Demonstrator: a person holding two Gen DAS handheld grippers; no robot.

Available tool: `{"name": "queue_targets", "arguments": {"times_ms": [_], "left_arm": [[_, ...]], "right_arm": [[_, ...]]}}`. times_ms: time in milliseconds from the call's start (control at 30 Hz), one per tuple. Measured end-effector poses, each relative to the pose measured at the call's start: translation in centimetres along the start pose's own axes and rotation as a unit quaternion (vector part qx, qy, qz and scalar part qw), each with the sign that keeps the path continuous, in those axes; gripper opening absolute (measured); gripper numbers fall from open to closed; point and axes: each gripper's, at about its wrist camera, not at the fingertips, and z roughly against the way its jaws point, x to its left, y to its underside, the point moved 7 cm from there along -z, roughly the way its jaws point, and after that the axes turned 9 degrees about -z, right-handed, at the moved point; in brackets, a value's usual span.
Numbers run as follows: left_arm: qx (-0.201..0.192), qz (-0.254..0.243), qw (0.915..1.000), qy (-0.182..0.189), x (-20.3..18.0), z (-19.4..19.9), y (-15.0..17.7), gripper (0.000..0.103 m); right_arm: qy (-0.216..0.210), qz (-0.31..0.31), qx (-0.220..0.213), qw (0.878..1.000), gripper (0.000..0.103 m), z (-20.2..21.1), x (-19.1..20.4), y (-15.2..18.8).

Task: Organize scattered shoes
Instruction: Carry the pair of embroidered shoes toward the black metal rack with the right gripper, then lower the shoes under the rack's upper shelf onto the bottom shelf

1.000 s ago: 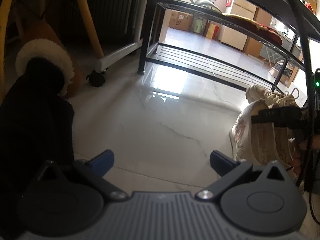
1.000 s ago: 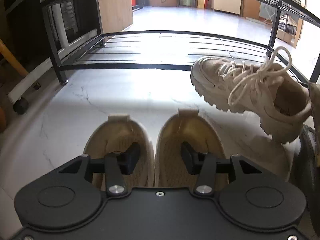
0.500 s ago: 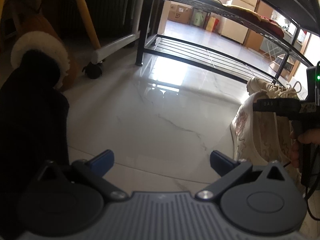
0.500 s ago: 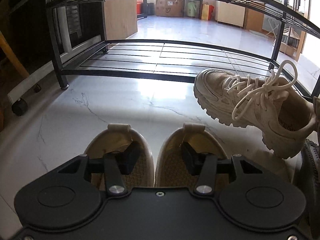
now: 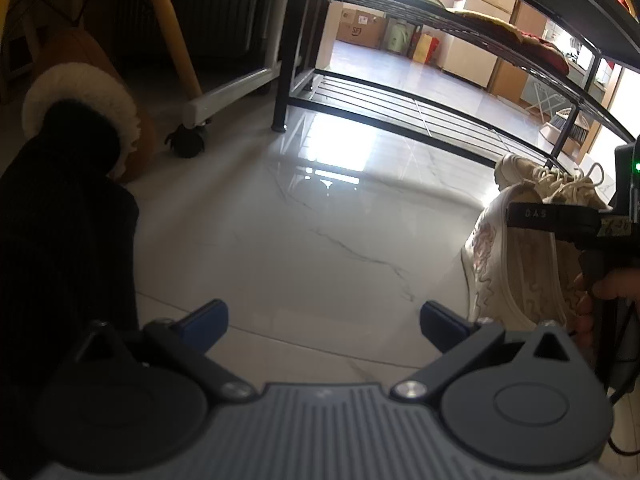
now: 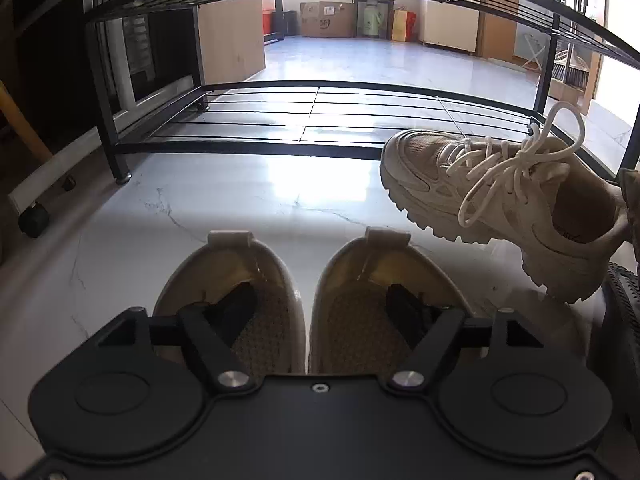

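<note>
A pair of beige slip-on shoes stands side by side on the pale floor, the left one (image 6: 224, 264) and the right one (image 6: 384, 268), heels toward me. My right gripper (image 6: 320, 304) has one finger down inside each shoe. Its jaws are opening, and the pads stand clear of the two inner walls between them. The left wrist view shows the same pair (image 5: 504, 272) at its right edge, under the right gripper's black finger (image 5: 552, 216). My left gripper (image 5: 324, 316) hovers open over bare floor with nothing between its blue pads.
A cream chunky lace-up sneaker (image 6: 500, 200) lies tilted just right of the pair. The black metal shoe rack (image 6: 312, 148) stands ahead with a low wire shelf. A fur-lined brown boot (image 5: 80, 92) and a black shape (image 5: 60, 240) sit left. A black shoe (image 6: 624, 304) is at the right edge.
The right gripper's fingers have spread apart, away from the shoes' inner walls that they were pinching together. The left gripper has not moved.
</note>
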Motion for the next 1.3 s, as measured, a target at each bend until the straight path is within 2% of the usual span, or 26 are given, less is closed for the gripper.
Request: {"name": "queue_targets", "arguments": {"times_ms": [200, 300, 367, 467, 667, 900, 1067, 1300], "left_arm": [[0.0, 0.003, 1.0, 0.001, 0.1, 0.0, 0.0, 0.102], [0.0, 0.003, 1.0, 0.002, 0.1, -0.1, 0.0, 0.102], [0.002, 0.005, 1.0, 0.002, 0.2, -0.1, 0.0, 0.102], [0.005, 0.008, 1.0, 0.003, 0.3, -0.2, 0.0, 0.102], [0.005, 0.015, 0.9999, 0.0, 0.7, -0.1, -0.2, 0.102], [-0.009, 0.017, 0.9998, -0.003, 0.9, 0.4, -1.0, 0.102], [-0.018, 0.0, 0.9998, -0.006, 0.5, 0.6, -1.2, 0.102], [-0.005, -0.018, 0.9998, 0.001, 0.0, 0.2, -1.2, 0.102]], "right_arm": [[-0.003, -0.001, -0.002, 1.0, 0.075, 0.1, 0.1, 0.1], [-0.009, 0.004, -0.007, 1.0, 0.05, 0.4, 0.4, 0.1], [-0.013, 0.003, -0.01, 1.0, 0.023, 0.7, 0.7, 0.0], [-0.016, -0.009, -0.009, 1.0, 0.013, 0.8, 0.7, -0.3], [-0.038, 0.0, -0.022, 0.999, 0.011, 1.5, 0.9, -1.2], [-0.08, -0.009, -0.045, 0.996, 0.011, 1.5, 2.9, -5.5], [-0.105, 0.002, -0.047, 0.993, 0.011, -1.5, 6.7, -9.3], [-0.104, 0.012, -0.048, 0.993, 0.011, -7.2, 11.5, -13.8]]}}
